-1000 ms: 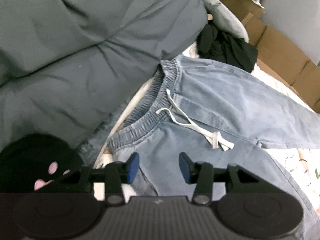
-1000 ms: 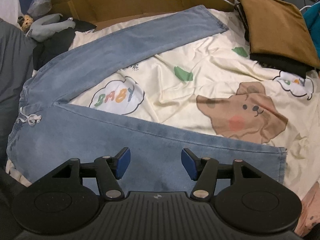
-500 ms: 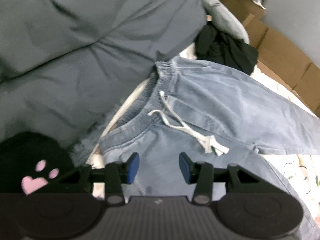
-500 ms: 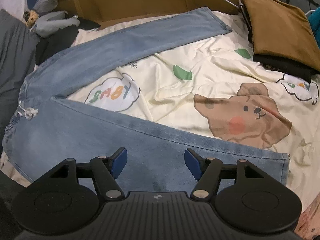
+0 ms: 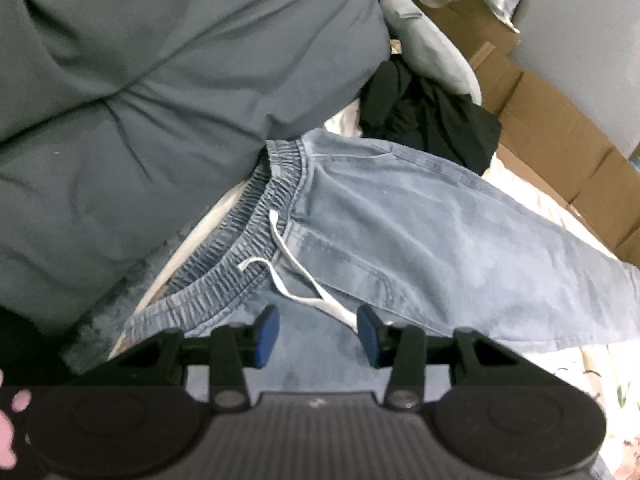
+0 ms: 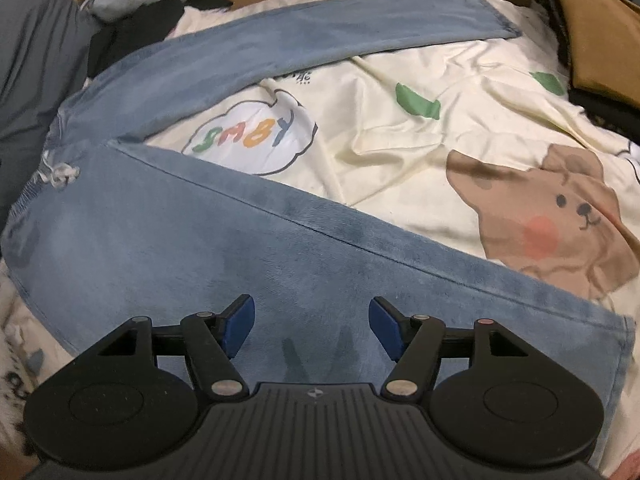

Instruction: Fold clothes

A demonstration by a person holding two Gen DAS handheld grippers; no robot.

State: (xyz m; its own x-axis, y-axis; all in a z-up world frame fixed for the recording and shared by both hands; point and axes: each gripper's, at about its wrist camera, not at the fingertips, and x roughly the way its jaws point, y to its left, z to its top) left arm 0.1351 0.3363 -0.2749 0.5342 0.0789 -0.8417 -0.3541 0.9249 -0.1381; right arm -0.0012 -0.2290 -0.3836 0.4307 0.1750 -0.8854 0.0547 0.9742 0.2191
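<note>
we see the jeans spread flat on the cream sheet, legs apart in a v, with the printed bear between the leg ends and a brown folded cloth beyond the far leg's hem. our left gripper hangs over the jeans just below the waistband, its blue pads parted and empty with the white drawstring just ahead, and a grey quilt lies against the waistband's far side. our right gripper sits over the near leg of the jeans, fingers spread wide and holding nothing.
</note>
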